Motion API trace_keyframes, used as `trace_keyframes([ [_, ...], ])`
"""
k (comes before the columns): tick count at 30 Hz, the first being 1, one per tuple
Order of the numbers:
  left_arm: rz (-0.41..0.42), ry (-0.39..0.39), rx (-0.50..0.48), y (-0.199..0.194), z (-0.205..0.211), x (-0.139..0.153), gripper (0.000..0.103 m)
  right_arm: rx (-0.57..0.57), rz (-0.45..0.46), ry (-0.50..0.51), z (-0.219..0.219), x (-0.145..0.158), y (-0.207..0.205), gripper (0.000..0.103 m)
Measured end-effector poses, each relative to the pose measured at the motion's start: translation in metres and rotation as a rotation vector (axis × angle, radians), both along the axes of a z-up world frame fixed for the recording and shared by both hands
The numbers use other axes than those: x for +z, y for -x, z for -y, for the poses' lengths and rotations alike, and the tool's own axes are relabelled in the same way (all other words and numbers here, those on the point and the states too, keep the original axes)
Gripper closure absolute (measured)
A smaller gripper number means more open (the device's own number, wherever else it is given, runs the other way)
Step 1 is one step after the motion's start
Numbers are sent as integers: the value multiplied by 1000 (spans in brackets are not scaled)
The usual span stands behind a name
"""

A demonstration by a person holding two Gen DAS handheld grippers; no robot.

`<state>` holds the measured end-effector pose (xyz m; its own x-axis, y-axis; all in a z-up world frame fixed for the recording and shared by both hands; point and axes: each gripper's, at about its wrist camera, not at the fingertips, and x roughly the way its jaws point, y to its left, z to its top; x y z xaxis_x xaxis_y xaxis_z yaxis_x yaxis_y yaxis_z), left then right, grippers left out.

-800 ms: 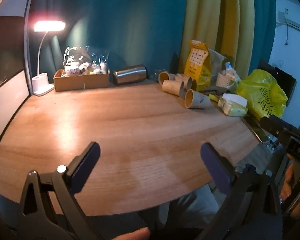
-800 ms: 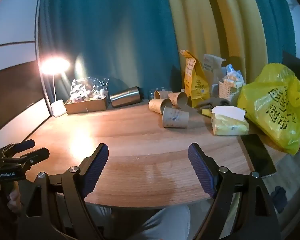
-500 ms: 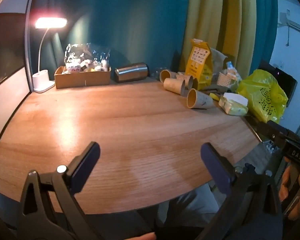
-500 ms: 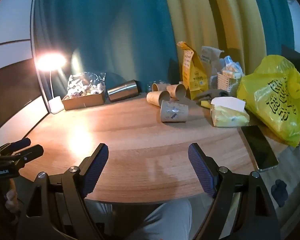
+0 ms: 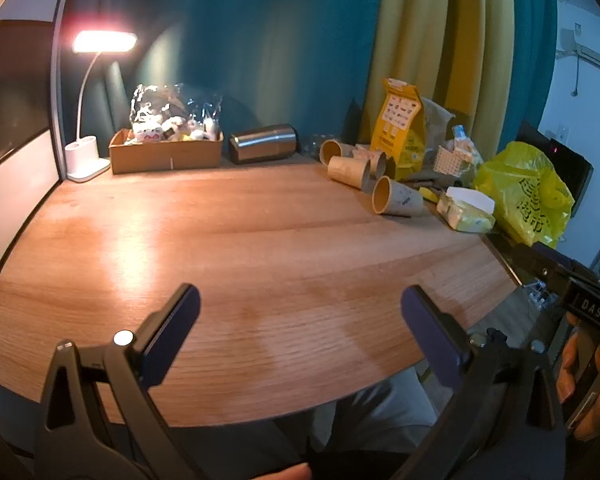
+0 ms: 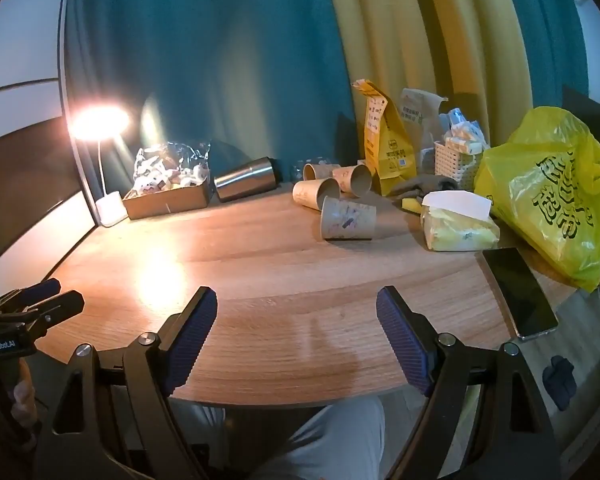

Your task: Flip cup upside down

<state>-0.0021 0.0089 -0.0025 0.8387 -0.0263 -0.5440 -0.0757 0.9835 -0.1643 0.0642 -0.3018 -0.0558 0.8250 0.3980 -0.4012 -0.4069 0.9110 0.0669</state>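
I see both the left tool (image 5: 300, 324) and right tool (image 6: 296, 328) spread, empty. The nearest paper cup (image 6: 348, 223) lies sideways at 1 o'clock on the counter (image 6: 260, 272); light, crushable, so I'd pinch its midwall gently.

Looks like a lived-in home corner: wooden counter (image 6: 260, 264) against teal and yellow curtains (image 6: 420, 40), lit by a small desk lamp (image 5: 100, 42), cluttered with a box of snacks (image 5: 166, 152), a yellow shopping bag (image 6: 552, 192), a tissue pack (image 6: 460, 228) and a phone (image 6: 518, 292).
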Motion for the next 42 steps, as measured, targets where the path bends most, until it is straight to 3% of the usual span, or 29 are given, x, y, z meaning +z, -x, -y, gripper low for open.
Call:
trace_keyframes([
  [42, 6, -4, -10, 3, 5, 1, 1, 4, -5, -3, -1, -2, 2, 18],
])
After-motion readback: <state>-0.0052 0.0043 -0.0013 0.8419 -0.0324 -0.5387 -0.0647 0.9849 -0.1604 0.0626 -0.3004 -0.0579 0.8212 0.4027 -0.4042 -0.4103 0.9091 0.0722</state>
